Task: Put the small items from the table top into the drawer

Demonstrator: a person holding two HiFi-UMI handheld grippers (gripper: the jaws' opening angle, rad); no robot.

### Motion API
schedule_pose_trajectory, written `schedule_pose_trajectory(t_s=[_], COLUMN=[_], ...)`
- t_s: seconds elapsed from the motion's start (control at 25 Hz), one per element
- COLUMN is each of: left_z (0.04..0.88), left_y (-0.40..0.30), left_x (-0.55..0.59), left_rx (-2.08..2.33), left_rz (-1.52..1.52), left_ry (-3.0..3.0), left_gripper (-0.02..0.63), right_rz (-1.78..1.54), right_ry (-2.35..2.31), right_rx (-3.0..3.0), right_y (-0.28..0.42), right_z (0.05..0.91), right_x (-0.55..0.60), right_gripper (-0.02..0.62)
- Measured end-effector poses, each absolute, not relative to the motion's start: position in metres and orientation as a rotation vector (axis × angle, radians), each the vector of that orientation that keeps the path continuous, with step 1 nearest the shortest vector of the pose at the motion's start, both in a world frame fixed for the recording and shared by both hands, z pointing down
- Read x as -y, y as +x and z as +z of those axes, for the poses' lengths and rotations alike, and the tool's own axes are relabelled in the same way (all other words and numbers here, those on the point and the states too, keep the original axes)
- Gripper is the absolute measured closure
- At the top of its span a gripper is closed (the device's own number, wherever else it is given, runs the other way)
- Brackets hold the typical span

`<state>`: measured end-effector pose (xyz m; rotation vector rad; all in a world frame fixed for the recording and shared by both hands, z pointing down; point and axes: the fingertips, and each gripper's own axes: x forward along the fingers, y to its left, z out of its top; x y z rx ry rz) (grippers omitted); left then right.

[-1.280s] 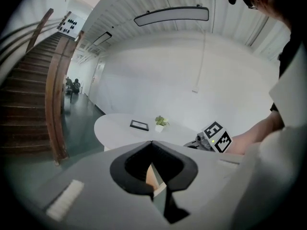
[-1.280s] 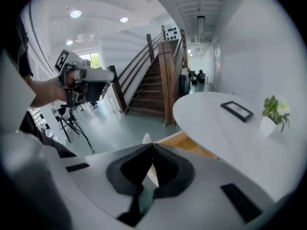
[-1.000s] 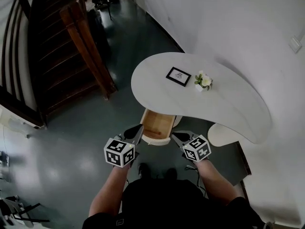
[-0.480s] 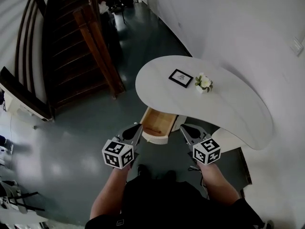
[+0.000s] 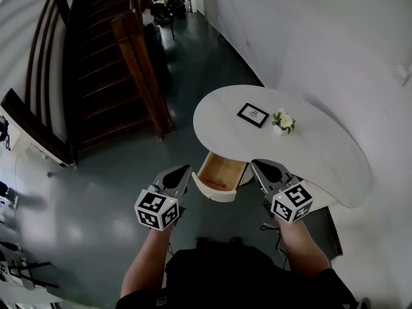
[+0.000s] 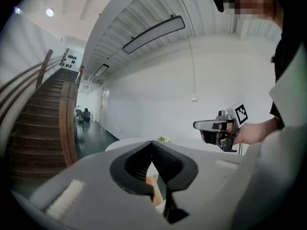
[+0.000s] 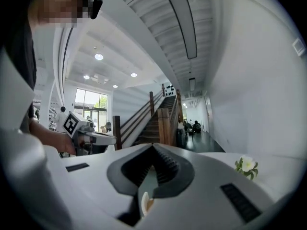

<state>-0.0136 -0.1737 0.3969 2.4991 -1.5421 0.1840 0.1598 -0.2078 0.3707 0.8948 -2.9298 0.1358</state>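
Observation:
A white kidney-shaped table (image 5: 322,153) carries a small black-framed picture (image 5: 252,114) and a little pot of white flowers (image 5: 282,121). Its wooden drawer (image 5: 221,176) stands pulled out toward me, and I see nothing inside it. My left gripper (image 5: 183,170) hangs left of the drawer front, shut and empty. To the drawer's right, by the table edge, my right gripper (image 5: 257,166) is also shut and holds nothing. In the left gripper view the jaws (image 6: 152,143) meet at the tips. The right gripper view shows its jaws (image 7: 153,146) closed, with the flowers (image 7: 247,166) off to the right.
A dark wooden staircase (image 5: 96,63) with a thick newel post (image 5: 138,63) rises on the left. A white wall (image 5: 335,37) runs behind the table. The floor (image 5: 90,198) is dark grey-green. People sit far down the hall (image 5: 168,2).
The table and drawer have slid right and down in the head view. My two grippers have spread further apart, the right one moving right. Both stay shut.

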Motion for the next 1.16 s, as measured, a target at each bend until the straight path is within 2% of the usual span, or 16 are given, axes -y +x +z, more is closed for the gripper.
schedule_pose_trajectory(t_s=[0.6,1.16], left_z=[0.36,0.381], left_y=[-0.09,-0.096], left_x=[0.197,0.201], left_rx=[1.607,1.593], left_rz=[0.078,0.069], left_ry=[2.534,2.48], left_gripper=[0.597,0.597], right_rz=[0.122,0.124], right_ry=[0.948,0.928], right_rx=[2.943,2.937], right_y=[0.101,0.094], right_z=[0.35,0.351], right_x=[0.213,0.216], right_gripper=[0.584,0.584])
